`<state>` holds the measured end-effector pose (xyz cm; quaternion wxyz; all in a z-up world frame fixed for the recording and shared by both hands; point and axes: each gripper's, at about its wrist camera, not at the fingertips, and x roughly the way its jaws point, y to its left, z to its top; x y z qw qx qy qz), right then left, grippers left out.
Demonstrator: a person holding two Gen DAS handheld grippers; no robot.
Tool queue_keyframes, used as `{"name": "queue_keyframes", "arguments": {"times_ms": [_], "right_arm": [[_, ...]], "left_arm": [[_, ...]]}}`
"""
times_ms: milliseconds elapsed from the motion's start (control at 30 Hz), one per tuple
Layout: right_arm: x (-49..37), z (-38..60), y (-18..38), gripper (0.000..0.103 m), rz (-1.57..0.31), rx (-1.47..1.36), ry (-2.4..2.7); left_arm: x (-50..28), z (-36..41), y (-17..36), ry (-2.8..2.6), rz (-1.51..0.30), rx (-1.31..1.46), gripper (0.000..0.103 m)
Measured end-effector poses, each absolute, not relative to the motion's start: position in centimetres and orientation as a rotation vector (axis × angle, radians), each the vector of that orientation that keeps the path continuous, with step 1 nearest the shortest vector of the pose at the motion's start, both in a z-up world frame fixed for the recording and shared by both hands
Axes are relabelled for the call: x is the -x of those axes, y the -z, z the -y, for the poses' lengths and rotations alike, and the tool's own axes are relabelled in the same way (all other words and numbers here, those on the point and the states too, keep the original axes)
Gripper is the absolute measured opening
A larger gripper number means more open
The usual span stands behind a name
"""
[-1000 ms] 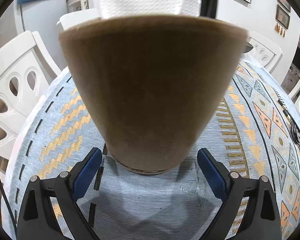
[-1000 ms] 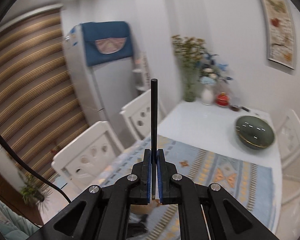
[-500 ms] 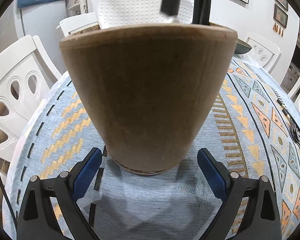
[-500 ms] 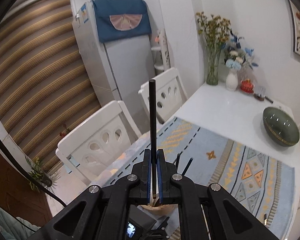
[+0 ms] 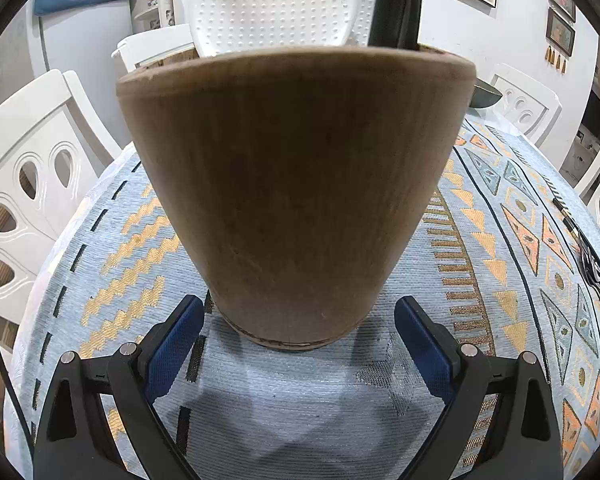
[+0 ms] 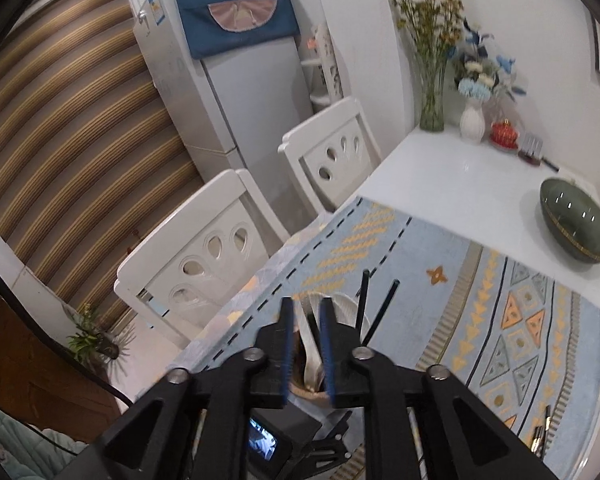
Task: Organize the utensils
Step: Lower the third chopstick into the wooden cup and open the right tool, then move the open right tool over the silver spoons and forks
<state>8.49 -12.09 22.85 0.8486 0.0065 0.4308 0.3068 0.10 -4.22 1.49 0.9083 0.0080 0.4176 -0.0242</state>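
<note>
Right claw point(image 6: 307, 320) hangs over the wooden holder point(image 5: 296, 196) on the patterned table point(image 5: 260, 412), jaws opening, a black utensil handle point(image 6: 313, 326) loose between them and standing in the holder. Left claw point(image 5: 298, 344) is wide apart, flanking the holder's base, pads not touching.

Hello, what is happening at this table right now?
A person is sorting utensils into a brown holder on a patterned tablecloth. The left gripper is open around the holder's base, not pressing on it. The right gripper is above the holder, its jaws opening; a thin black utensil stands between them. Two black sticks and white utensils already stand inside.
</note>
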Motion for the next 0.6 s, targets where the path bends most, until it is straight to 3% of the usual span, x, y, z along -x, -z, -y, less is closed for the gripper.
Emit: {"name": "queue_keyframes", "arguments": {"times_ms": [600], "right_arm": [[-6.7,22.6,-27.9,0.039,-0.743,-0.205,-0.455]], "left_arm": [[-0.3,4.2,-1.3,0.05,-0.871,-0.014,0.096]]}}
